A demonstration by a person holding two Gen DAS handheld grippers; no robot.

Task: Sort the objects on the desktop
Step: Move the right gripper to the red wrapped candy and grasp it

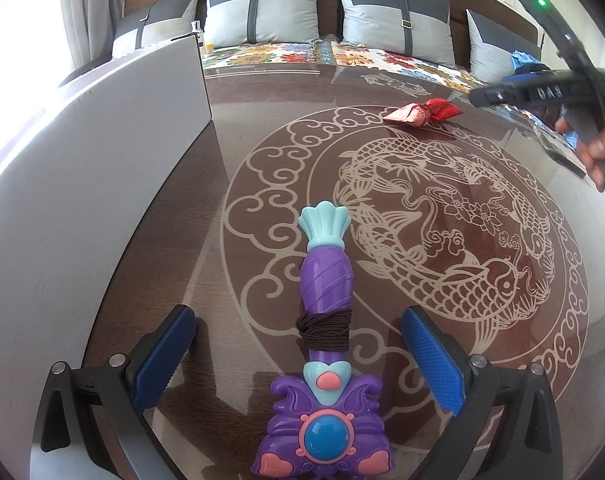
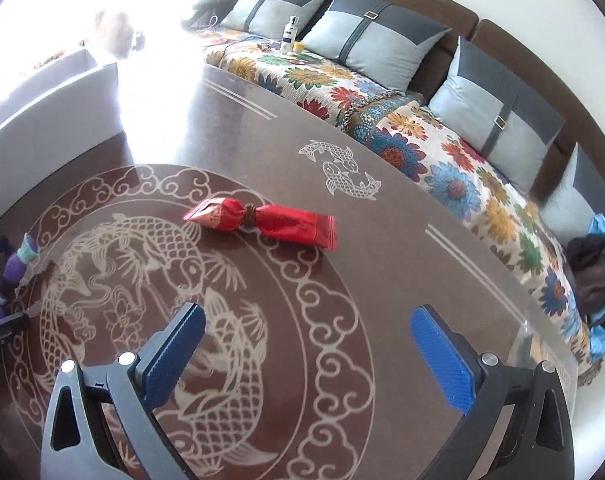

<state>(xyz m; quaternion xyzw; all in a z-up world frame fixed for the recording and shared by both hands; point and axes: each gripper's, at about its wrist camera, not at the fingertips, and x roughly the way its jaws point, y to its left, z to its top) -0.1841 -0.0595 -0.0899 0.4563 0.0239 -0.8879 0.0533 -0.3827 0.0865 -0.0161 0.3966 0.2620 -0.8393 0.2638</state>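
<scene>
1. The left gripper (image 1: 298, 354) has its jaws spread wide, one blue pad on either side of a purple toy wand (image 1: 326, 320) lying on the tabletop (image 1: 230, 184); neither pad touches it.
2. The wand's teal shell tip points away from the camera. A dark brown cord (image 1: 325, 328) is wound around its handle, and its jewelled head is cut off by the bottom edge of the left wrist view.
3. The right gripper (image 2: 308, 338) also has wide jaws with nothing between them, only the bare fish pattern of the tabletop.
4. A red snack packet (image 2: 262, 222), pinched at its middle by a brown band, lies flat well ahead of the right jaws.
5. A white box (image 1: 102, 152) stands at the tabletop's left side; only its outer wall shows, and its contents are hidden.
6. In the right wrist view, window glare washes out the far left corner, where a pale shape, possibly a soft toy, cannot be made out.
7. A person's hand (image 1: 598, 148) grips the right device at the left view's right edge, partly cut off.
</scene>
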